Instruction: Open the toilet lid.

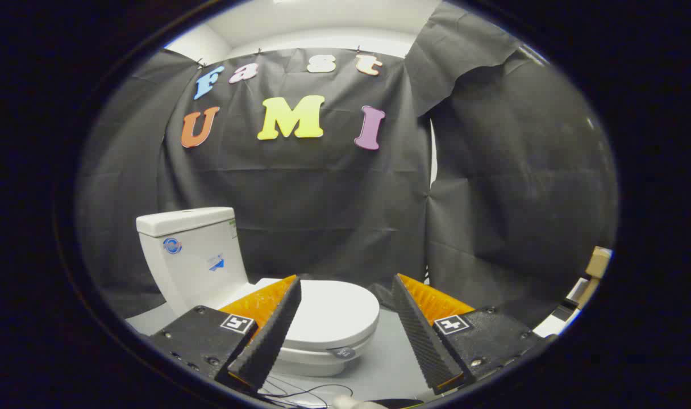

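Observation:
A white toilet stands on the grey floor in front of the black cloth wall. Its tank (192, 255) rises beyond my left finger. The white lid (334, 312) lies flat and closed on the bowl, with its rounded front edge turned toward my right finger. My gripper (345, 284) is open, held above and short of the lid. The left finger (271, 335) hides the lid's near left part. The right finger (419, 335) stands off to the lid's right, over the floor. Nothing is between the fingers.
Black cloth walls close the booth behind and to the right of the toilet. Thin dark cables (306, 392) lie on the floor just below the bowl. A cardboard box (598, 261) sits past the right wall's edge.

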Demonstrator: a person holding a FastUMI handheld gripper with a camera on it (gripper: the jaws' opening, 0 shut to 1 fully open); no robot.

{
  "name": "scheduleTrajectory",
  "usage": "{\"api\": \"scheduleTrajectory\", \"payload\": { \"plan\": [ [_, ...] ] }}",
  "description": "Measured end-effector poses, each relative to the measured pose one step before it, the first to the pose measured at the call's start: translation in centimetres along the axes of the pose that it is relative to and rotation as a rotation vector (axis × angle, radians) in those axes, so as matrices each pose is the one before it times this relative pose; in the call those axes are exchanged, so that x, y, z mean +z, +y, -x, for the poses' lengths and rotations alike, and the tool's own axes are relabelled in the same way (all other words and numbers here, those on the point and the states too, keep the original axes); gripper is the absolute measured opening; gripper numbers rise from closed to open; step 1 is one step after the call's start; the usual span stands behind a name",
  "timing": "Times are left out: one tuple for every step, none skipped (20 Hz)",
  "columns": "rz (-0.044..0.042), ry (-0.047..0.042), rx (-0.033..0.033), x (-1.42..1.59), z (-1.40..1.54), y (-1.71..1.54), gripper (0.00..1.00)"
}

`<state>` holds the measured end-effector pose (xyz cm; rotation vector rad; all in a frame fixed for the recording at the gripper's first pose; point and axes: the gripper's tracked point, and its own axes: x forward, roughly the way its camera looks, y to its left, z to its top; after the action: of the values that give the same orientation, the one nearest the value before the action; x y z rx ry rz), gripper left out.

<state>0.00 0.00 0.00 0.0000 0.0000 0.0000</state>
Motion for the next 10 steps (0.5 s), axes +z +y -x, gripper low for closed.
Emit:
{"api": "scheduleTrajectory", "payload": {
  "plan": [
    [-0.00422,0.00314,0.00206,0.013,0.108,0.008,1.0],
    [-0.00372,0.0013,-0.00157,-0.255,0.0,0.033,1.0],
    [-0.00522,0.00272,-0.00045,-0.066,0.038,0.035,1.0],
    [-0.00807,0.0068,0.00189,-0.254,0.073,0.183,1.0],
    [-0.01016,0.00711,0.00824,-0.218,0.065,0.325,1.0],
    [-0.00032,0.01029,0.00182,-0.178,0.037,0.263,1.0],
    [0.00931,0.00134,0.00073,-0.047,-0.046,0.082,1.0],
    [0.01081,-0.00199,0.00201,0.121,0.019,0.209,1.0],
    [0.00661,-0.00444,0.00078,0.259,0.039,0.086,1.0],
    [0.00022,-0.00447,0.00082,0.223,-0.029,0.042,1.0]
  ]
}}
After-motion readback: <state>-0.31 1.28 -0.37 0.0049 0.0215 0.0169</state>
